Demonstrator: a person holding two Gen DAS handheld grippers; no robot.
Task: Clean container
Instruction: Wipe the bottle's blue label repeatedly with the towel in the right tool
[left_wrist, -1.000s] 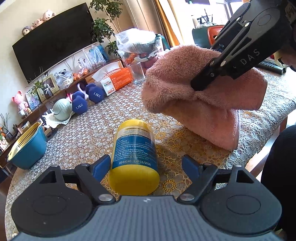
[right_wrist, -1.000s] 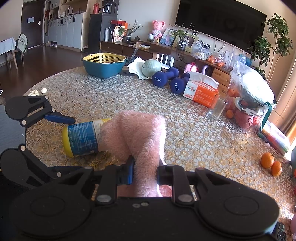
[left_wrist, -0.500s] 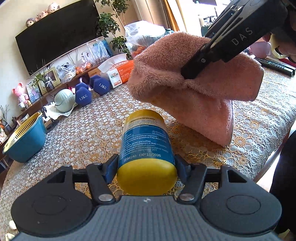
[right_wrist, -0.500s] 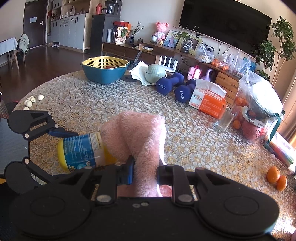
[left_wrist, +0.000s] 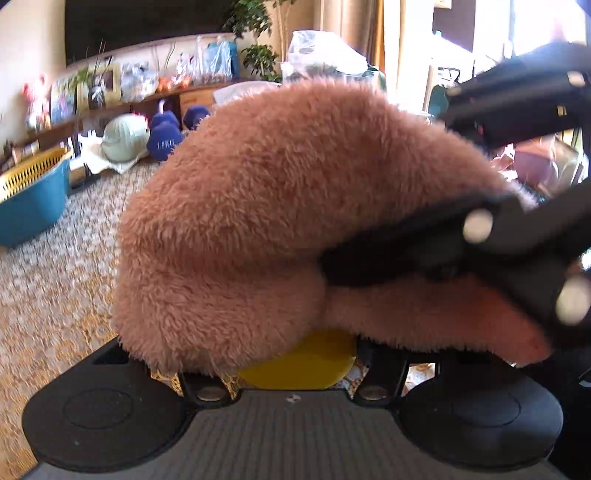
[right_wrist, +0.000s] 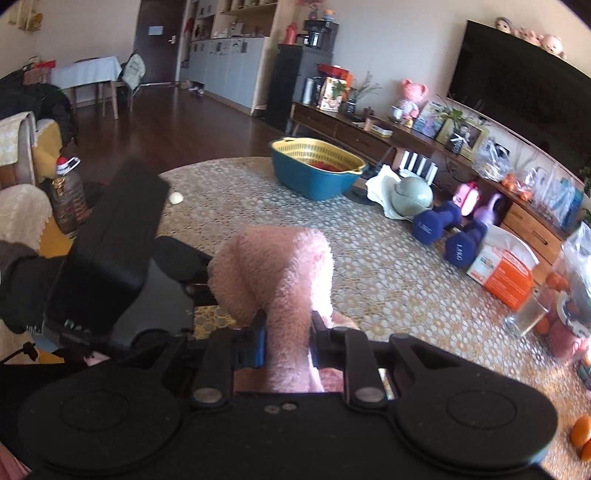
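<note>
Left wrist view: left tool (left_wrist: 295, 373) clamped on yellow container (left_wrist: 295, 360), only its yellow end visible at 6 o'clock, body hidden under pink towel (left_wrist: 280, 206). Long axis judged to run straight ahead toward 12 o'clock, along the tool's fingers. Right tool (left_wrist: 388, 258) entering from 3 o'clock, pinched shut on the towel, towel draped over and touching the container. Right wrist view: right tool (right_wrist: 288, 339) gripping the towel fold (right_wrist: 277, 273), left tool at 9 o'clock just beside it. Likely next: wiping stroke along the container's length, away toward 12 o'clock. Tabletop (right_wrist: 369, 266) bare ahead; blue basin (right_wrist: 314, 177), dumbbells (right_wrist: 436, 221) and orange box (right_wrist: 506, 273) well apart at 12 to 3 o'clock. Tabletop edge near at 9 o'clock.
</note>
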